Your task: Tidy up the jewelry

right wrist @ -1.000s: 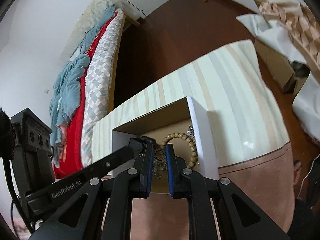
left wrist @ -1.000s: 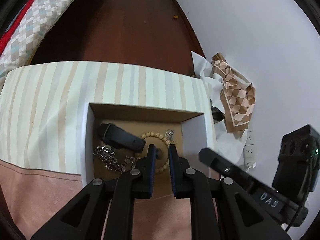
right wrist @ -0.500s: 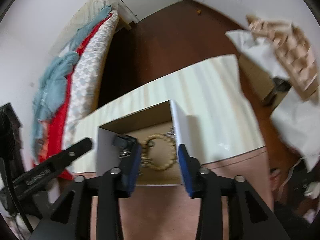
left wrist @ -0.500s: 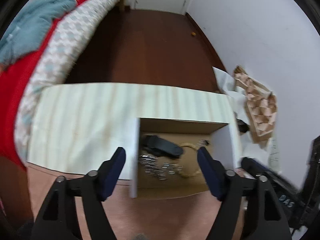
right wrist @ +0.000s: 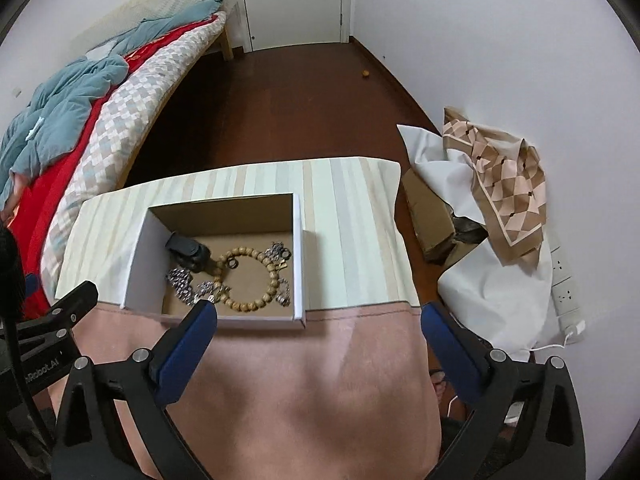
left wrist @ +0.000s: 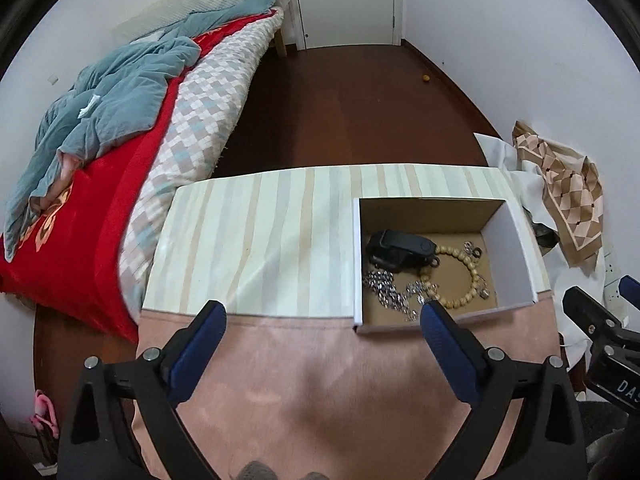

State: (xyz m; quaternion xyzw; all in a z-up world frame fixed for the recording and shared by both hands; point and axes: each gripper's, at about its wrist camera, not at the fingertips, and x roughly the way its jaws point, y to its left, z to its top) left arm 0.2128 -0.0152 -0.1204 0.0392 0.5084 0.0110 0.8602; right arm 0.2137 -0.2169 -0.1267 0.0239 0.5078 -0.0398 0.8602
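An open white cardboard box [left wrist: 508, 256] [right wrist: 298, 256] stands on a table with a striped and pink cloth [left wrist: 260, 240] [right wrist: 352, 240]. In it lie a wooden bead bracelet [left wrist: 464, 276] [right wrist: 260, 276], a silver chain [left wrist: 390, 294] [right wrist: 182, 284] and a black case [left wrist: 400, 248] [right wrist: 188, 250]. My left gripper [left wrist: 322, 316] is open and empty, held above the table's near side, left of the box. My right gripper [right wrist: 318, 318] is open and empty, just before the box's near right corner.
A bed with red and blue covers [left wrist: 100, 120] [right wrist: 60, 100] stands to the left. White bags and a patterned cloth [left wrist: 568, 192] [right wrist: 504, 184] lie by the right wall. A power strip [right wrist: 566, 292] lies on the floor at right. Dark wooden floor [left wrist: 340, 112] runs to a door.
Both grippers have opened wide and pulled back up out of the box. The jewelry stays in the box.
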